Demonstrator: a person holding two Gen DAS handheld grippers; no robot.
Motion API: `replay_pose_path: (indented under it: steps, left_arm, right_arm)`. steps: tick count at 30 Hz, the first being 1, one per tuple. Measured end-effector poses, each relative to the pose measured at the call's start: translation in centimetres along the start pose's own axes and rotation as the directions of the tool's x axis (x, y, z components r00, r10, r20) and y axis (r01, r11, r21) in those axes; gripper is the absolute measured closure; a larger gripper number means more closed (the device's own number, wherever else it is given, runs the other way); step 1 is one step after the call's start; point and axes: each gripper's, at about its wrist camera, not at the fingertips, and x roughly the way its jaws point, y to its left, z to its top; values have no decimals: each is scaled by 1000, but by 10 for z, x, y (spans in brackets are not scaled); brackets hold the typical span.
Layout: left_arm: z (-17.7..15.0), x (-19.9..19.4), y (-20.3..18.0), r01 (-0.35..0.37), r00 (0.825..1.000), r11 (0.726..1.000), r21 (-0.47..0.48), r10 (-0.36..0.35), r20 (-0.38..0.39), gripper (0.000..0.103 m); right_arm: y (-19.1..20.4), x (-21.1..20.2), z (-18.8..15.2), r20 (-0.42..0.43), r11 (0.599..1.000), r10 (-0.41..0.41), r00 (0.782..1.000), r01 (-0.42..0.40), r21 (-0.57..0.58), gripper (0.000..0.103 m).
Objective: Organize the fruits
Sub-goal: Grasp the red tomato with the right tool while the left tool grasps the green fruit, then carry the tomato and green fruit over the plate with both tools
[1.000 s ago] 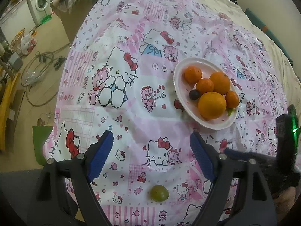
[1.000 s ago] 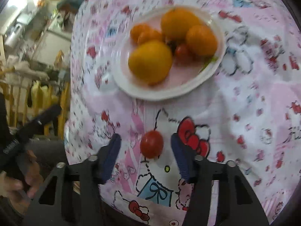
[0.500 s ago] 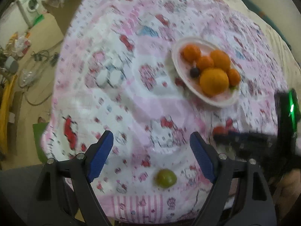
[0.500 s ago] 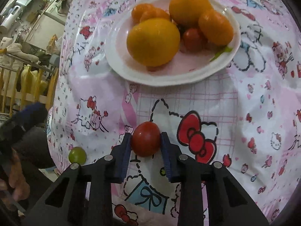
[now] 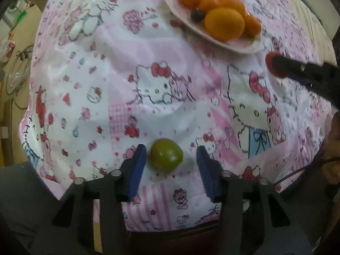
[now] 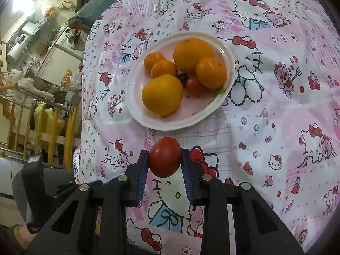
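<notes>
A white plate [image 6: 212,106] sits on a pink cartoon-cat tablecloth [image 6: 276,106] and serves as the landmark here. On it lie five orange citrus fruits: two large oranges [image 6: 162,94] and three smaller mandarins [image 6: 211,72]. Between them rest one small red tomato [image 6: 193,82] and one dark round fruit [image 6: 183,77], partly hidden by the oranges. A green leaf scrap [image 6: 217,92] lies at the plate's near edge.

Just in front of the plate, the right gripper [image 6: 164,165] is clamped on a red tomato [image 6: 164,157], both blue pads pressing its sides, and the tomato hangs above the cloth without touching the plate rim.

Well apart from the plate, near the table's front edge, a green tomato [image 5: 166,157] rests on the cloth. The left gripper [image 5: 171,163] straddles it; its jaws have just been closing and now stand fairly narrow, with the fruit between them. The left pad [image 5: 138,165] is just beside the fruit, while a clear gap remains on the other side, so nothing is gripped yet.

In the left wrist view, the right gripper's dark finger [image 5: 301,70] crosses the cloth beside the plate, covering part of its tomato.

Beyond the table, on the plate's left in the right wrist view, stand a wooden railing [image 6: 53,123] and cluttered kitchen counters [image 6: 53,61].
</notes>
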Motion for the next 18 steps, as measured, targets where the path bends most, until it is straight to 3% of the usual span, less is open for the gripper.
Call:
replay_pose_path:
  steps: [5,12,18]
  left_arm:
    - [-5,2,-10,-65,998,997,53,64,20,77]
    - [-4,-12,-3,-26,999,999,31,24,47,78]
    - [14,-49,0,24,990,1000,11,-26,139,78]
  right_arm:
    - [0,-5,1,11,1000,8,1000,-8,1,71]
    - [-2,-15,2,33,1000,25,999,-26,15,71]
    - [-18,-46,12,130,996,52,990,-61,69,71]
